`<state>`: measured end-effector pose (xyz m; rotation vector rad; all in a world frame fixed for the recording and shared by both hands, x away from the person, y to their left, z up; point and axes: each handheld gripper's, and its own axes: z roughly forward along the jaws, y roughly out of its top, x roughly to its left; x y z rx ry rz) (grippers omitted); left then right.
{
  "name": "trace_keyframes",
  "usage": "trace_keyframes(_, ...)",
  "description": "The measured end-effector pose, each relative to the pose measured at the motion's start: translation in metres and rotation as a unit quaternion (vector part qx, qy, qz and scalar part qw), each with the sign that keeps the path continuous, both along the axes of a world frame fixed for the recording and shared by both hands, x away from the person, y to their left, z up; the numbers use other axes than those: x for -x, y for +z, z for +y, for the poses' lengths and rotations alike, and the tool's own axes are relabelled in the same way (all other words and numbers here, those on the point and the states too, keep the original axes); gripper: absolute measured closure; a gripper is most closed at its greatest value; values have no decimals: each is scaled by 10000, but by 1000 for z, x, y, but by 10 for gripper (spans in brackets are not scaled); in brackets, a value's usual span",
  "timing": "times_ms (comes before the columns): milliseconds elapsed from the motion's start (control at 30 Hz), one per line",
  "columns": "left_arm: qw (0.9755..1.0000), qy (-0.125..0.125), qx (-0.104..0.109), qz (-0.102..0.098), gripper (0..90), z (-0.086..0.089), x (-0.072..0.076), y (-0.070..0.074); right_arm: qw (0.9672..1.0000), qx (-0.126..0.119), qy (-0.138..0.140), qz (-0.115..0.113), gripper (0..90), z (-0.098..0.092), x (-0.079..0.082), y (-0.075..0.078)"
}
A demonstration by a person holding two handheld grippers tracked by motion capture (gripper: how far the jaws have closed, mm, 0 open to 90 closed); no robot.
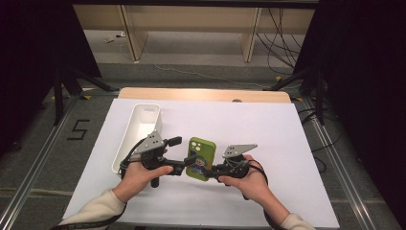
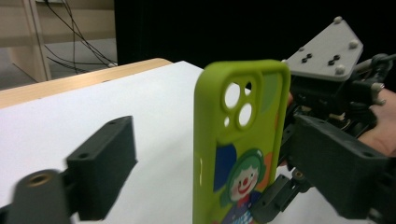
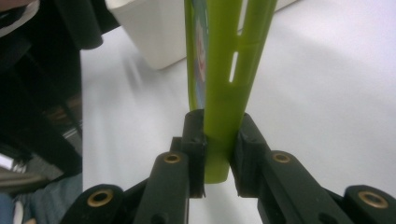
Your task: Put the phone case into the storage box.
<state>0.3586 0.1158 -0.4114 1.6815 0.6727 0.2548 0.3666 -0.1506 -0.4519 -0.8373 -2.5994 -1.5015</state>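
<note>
Legible marks, one entry: the numeral "5" [image 1: 79, 129], in black tape on the grey floor [image 1: 33, 158], well to the left of the left gripper [image 1: 183, 165], beyond the table's edge. The green phone case [image 1: 201, 158] between the grippers bears a clown picture, no lettering.

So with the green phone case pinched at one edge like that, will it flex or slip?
The green phone case is an empty shell with open camera holes, so it is probably light and somewhat bendy. The right hand-held gripper clamps only its thin side wall, so it could twist or slide if bumped. The left hand-held gripper stands open around it, giving no support.
</note>
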Motion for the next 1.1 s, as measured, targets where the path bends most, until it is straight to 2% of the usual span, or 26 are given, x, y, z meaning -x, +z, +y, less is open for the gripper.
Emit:
trace_keyframes(100, 9997, 78, -99, -185, 8, -6, 5, 4, 9997, 47, -239, -54, 782, 3, 3, 3)
trace_keyframes(200, 9989, 226, -179, -368, 0, -13, 11, 8, 9986, 96, -508, -91, 782, 8, 6, 5)
trace_keyframes(333, 9963, 463, -384, -608, 0, -22, 12, 11, 9965, 115, -821, -40, 782, 11, 10, 8)
trace_keyframes(400, 9959, 554, -390, -594, 0, -26, 10, 11, 9953, 146, -954, -17, 781, 12, 11, 8)
trace_keyframes(633, 9949, 627, -479, -635, 0, -39, 5, 11, 9907, 295, -1323, -81, 781, 14, 15, 10)
trace_keyframes(833, 9933, 714, -551, -725, 0, -50, 2, 13, 9889, 333, -1446, -117, 781, 18, 18, 11)
trace_keyframes(1100, 9929, 781, -573, -684, 1, -54, -1, 9, 9882, 339, -1492, -100, 780, 21, 19, 11)
